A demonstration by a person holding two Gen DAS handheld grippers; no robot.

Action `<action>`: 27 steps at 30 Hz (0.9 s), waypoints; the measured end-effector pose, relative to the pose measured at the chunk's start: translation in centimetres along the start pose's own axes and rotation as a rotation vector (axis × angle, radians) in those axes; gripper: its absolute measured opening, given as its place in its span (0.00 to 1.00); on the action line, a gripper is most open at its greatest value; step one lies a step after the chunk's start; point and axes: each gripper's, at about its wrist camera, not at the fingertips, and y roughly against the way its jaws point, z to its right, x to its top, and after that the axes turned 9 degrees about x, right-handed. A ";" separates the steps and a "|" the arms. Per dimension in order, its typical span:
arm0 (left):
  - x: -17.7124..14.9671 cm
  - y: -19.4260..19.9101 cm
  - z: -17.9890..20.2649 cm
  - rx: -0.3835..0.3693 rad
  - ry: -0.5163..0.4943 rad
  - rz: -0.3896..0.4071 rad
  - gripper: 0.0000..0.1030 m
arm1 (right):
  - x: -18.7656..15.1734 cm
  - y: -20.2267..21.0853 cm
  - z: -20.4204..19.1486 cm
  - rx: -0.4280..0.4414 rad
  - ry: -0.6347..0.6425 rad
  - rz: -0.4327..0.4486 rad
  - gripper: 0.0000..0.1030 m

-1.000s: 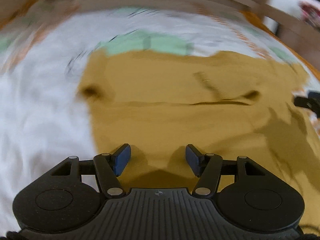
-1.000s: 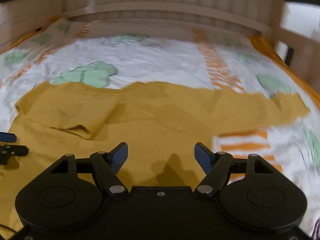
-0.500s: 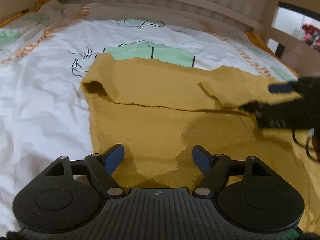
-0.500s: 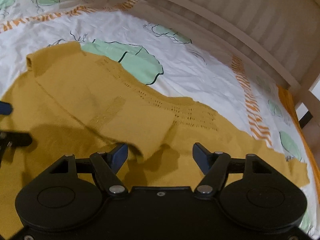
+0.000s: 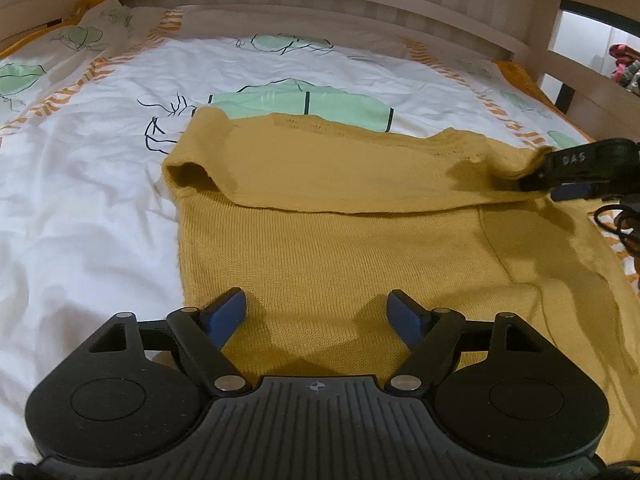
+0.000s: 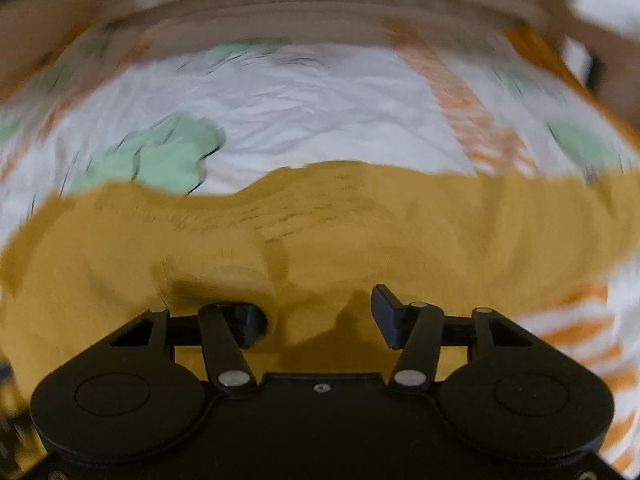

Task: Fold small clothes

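Matt knitted mustard sweater (image 5: 360, 248), creased cotton sheet (image 5: 88, 208), wooden rail (image 5: 320, 4)

Left gripper (image 5: 316, 312) wide; right gripper (image 6: 320, 316) closing

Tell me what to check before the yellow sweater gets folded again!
1. Left gripper free: ok. It stands wide over the sweater with nothing pinched.
2. Right gripper on the cloth: cannot tell. It is closing with a fold of sweater beside one finger, but the view is blurred.
3. First fold in place: ok. The folded sleeve lies across the sweater's top.
4. Sweater flat: not ok. Its right part still ripples.
5. Room on the bedsheet: ok. White sheet shows left of the sweater and beyond it.
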 end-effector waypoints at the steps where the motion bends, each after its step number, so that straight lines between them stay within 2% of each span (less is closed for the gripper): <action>1: 0.0 0.0 0.0 0.000 0.002 -0.001 0.75 | 0.1 0.0 0.7 0.002 -0.038 0.001 0.57; 4: 0.0 0.0 0.1 0.004 0.002 -0.002 0.75 | 0.2 0.1 2.1 -0.017 -0.056 0.009 0.52; 9: 0.0 0.0 0.0 0.004 0.005 -0.003 0.75 | 0.6 -0.4 3.1 0.072 -0.021 -0.024 0.52; 13: 0.0 0.0 0.0 0.004 0.007 -0.002 0.75 | 0.8 -0.9 3.9 0.043 -0.021 -0.033 0.53; 16: 0.0 -0.1 0.0 0.007 0.010 -0.002 0.75 | 0.6 -0.9 4.8 0.140 -0.063 -0.047 0.54; 19: 0.0 -0.1 0.1 0.010 0.012 0.001 0.76 | 0.4 -1.1 4.8 0.180 -0.067 -0.044 0.52; 20: 0.0 -0.1 0.1 0.010 0.012 0.001 0.76 | 0.4 -1.1 4.9 0.191 -0.069 -0.035 0.49; 23: 0.0 -0.1 0.1 0.008 0.017 0.002 0.77 | 0.4 -1.1 5.0 0.208 -0.099 -0.014 0.19; 25: 0.0 -0.1 0.0 0.009 0.016 0.002 0.77 | 0.4 -0.9 4.8 0.217 -0.099 -0.001 0.13; 27: 0.0 -0.1 0.0 0.009 0.018 0.002 0.77 | 0.9 -0.6 3.9 0.223 -0.056 0.001 0.11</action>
